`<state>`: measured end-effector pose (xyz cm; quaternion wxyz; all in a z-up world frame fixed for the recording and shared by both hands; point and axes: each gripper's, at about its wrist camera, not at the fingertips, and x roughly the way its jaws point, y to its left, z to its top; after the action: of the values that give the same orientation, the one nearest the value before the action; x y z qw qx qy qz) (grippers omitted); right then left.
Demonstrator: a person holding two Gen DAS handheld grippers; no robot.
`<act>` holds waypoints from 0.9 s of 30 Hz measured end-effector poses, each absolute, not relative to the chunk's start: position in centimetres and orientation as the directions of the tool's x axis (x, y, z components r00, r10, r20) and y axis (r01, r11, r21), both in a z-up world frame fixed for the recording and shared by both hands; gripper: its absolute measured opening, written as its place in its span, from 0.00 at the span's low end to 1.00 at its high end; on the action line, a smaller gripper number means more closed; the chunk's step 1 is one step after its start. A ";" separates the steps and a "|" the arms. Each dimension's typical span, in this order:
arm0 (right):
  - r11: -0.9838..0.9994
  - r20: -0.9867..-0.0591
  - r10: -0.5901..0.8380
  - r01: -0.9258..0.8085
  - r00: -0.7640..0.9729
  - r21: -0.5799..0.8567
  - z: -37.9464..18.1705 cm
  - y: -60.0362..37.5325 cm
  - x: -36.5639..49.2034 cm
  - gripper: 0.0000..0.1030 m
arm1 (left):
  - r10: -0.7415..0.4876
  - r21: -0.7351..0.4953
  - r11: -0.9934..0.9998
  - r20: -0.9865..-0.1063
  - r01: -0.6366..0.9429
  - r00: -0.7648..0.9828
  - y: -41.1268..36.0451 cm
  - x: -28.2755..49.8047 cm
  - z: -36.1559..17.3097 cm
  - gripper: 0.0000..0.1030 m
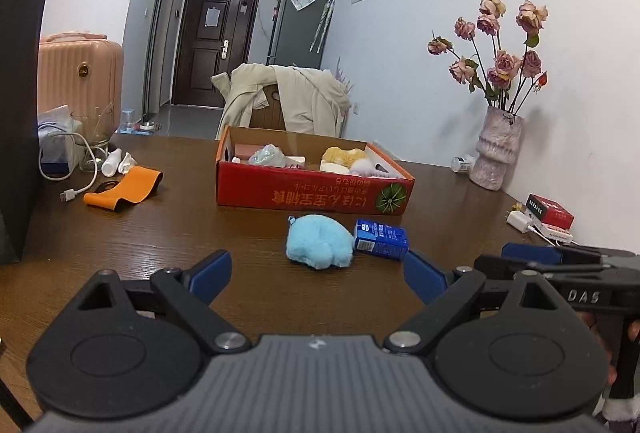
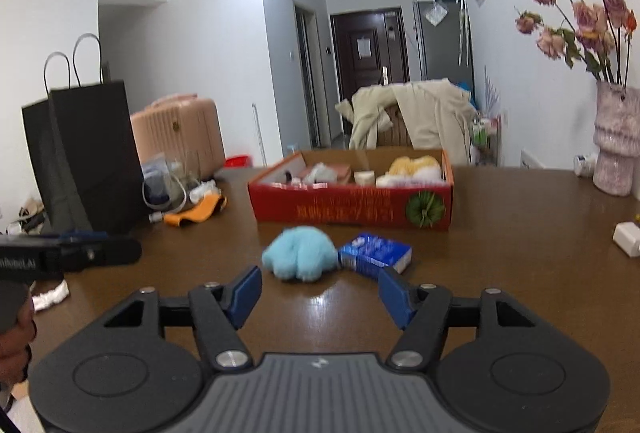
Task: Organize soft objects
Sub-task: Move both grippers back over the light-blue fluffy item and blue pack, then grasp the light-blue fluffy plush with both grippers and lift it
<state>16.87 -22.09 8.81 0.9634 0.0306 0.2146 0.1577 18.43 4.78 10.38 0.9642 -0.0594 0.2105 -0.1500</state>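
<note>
A light blue plush toy [image 1: 320, 241] lies on the brown table in front of a red cardboard box [image 1: 312, 193]; it also shows in the right wrist view [image 2: 300, 259]. A blue tissue pack [image 1: 381, 239] lies touching its right side, also in the right wrist view [image 2: 374, 255]. The box [image 2: 352, 209] holds a yellow plush [image 1: 345, 155], a white fluffy item [image 1: 366, 165] and other soft things. My left gripper [image 1: 318, 279] is open and empty, short of the plush. My right gripper [image 2: 320, 295] is open and empty, just short of the plush and the pack.
An orange band [image 1: 124, 189], a white cable [image 1: 82, 169] and a black paper bag [image 2: 84, 157] stand at the left. A vase of dried roses [image 1: 496, 153], a red box [image 1: 550, 211] and a white charger [image 2: 628, 239] sit at the right. A chair with a coat [image 1: 288, 101] stands behind the table.
</note>
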 end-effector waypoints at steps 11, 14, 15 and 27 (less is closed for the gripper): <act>0.941 -0.461 0.338 -0.299 0.821 0.158 7.2 -21.3 20.1 0.62 | -0.327 -0.206 0.944 -0.455 0.259 0.828 3.9 22.3 8.2 0.92; 0.936 -0.479 0.353 -0.303 0.804 0.181 6.6 -21.0 22.0 0.62 | -0.322 -0.213 0.945 -0.469 0.249 0.822 3.9 24.7 7.8 0.92; 0.933 -0.481 0.360 -0.306 0.799 0.190 6.5 -20.8 22.7 0.60 | -0.324 -0.211 0.945 -0.468 0.252 0.822 3.7 25.6 7.8 0.92; 0.862 -0.546 0.484 -0.263 0.684 0.434 2.8 -19.7 34.0 0.44 | -0.469 -0.404 0.873 -0.545 0.272 0.695 3.9 39.6 3.9 0.67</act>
<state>34.04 -19.71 2.78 0.9031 0.1626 0.3396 0.2065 39.63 3.91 3.92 0.9087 -0.1473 0.3331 -0.2039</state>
